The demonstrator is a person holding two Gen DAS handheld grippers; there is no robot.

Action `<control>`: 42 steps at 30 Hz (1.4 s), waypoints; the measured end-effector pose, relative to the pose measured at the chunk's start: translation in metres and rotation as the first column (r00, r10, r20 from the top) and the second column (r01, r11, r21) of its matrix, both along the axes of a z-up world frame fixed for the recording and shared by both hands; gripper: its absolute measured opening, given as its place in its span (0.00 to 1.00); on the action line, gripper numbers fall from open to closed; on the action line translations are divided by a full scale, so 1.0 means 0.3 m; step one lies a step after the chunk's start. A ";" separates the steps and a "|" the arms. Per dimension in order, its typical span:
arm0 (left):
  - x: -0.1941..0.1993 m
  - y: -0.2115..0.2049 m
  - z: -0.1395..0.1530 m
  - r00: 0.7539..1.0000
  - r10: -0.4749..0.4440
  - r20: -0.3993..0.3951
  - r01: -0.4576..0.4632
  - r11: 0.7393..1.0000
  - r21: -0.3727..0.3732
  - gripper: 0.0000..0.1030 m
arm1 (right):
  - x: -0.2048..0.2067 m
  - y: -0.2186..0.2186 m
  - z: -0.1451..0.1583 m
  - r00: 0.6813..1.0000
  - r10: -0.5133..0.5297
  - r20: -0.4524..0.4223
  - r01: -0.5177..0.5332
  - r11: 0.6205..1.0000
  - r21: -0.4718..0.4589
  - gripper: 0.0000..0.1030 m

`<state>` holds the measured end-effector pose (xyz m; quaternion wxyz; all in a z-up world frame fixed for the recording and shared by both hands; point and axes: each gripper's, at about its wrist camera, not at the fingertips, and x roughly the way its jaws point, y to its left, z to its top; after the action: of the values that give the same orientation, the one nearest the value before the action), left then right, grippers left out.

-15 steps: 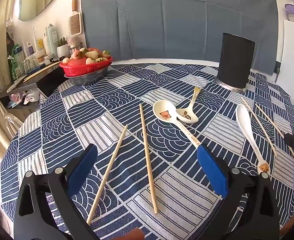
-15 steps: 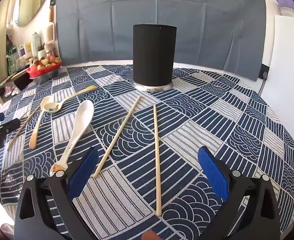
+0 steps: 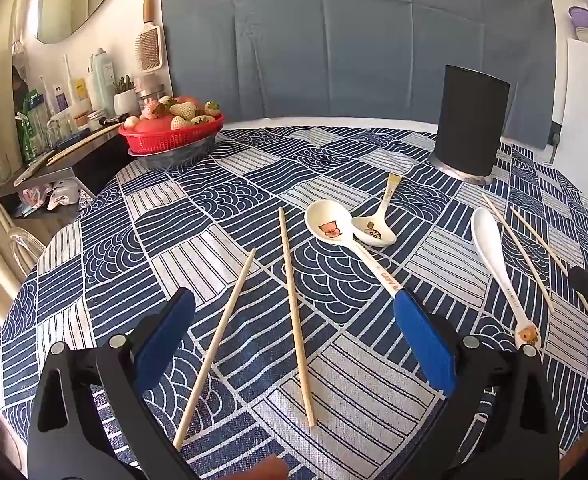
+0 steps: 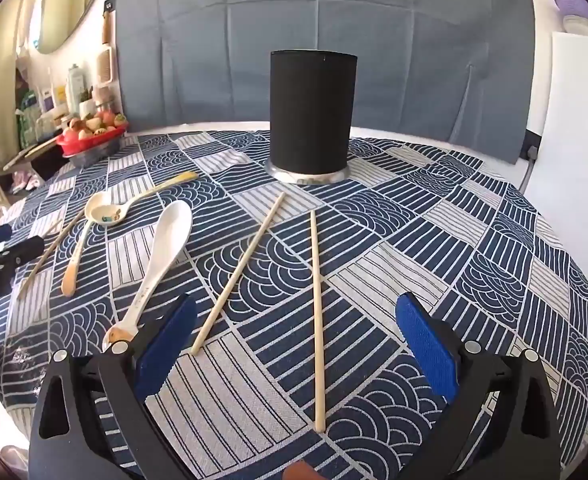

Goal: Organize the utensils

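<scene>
I have both tools hanging over the round table's blue-and-white patterned cloth (image 4: pixel 474 240), neither touching anything. The right gripper (image 4: pixel 296 344) has its blue pads spread wide with nothing between them but cloth and two pale wooden chopsticks (image 4: pixel 318 320). One runs almost straight up the frame from bottom centre; its partner leans from the lower left toward the upper centre. Their far tips point at the tall black cylindrical utensil holder (image 4: pixel 313 112), upright in the upper middle of this view, which I judge to be the destination.

The left gripper (image 3: pixel 294 344) is equally wide apart and empty, framing another pair of light wooden chopsticks (image 3: pixel 296 312) lying lengthwise up the frame. In that view the holder sits far off at the upper right. The three white ceramic spoons (image 3: pixel 330 224) lie in the middle right, handles slanting down-right.

So the right side is nearer the holder. Since each stick's long axis runs along the fingers, the pads would close across its width, which I reckon suits a pinch without turning the wrist.
</scene>
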<state>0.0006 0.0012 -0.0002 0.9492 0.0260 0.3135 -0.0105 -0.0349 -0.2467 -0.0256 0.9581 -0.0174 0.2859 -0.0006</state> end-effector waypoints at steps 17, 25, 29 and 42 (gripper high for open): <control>-0.005 0.003 -0.002 1.000 -0.004 0.005 0.004 1.000 -0.010 0.94 | 0.005 -0.002 -0.004 1.000 0.001 -0.006 -0.001 1.000 -0.001 0.93; -0.006 0.004 0.000 1.000 0.001 0.006 -0.001 1.000 -0.009 0.94 | 0.004 -0.002 -0.003 1.000 0.002 -0.004 -0.002 1.000 0.000 0.93; -0.007 0.002 0.003 1.000 0.004 0.006 -0.004 1.000 -0.009 0.94 | 0.001 -0.003 -0.003 1.000 0.005 0.001 -0.005 1.000 0.005 0.93; -0.004 -0.003 0.001 1.000 -0.003 0.009 0.003 1.000 -0.004 0.94 | 0.005 -0.006 -0.005 1.000 0.004 -0.004 -0.004 1.000 0.004 0.93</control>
<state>-0.0006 0.0002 0.0001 0.9506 0.0246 0.3091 -0.0126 -0.0334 -0.2485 -0.0270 0.9575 -0.0160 0.2879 0.0017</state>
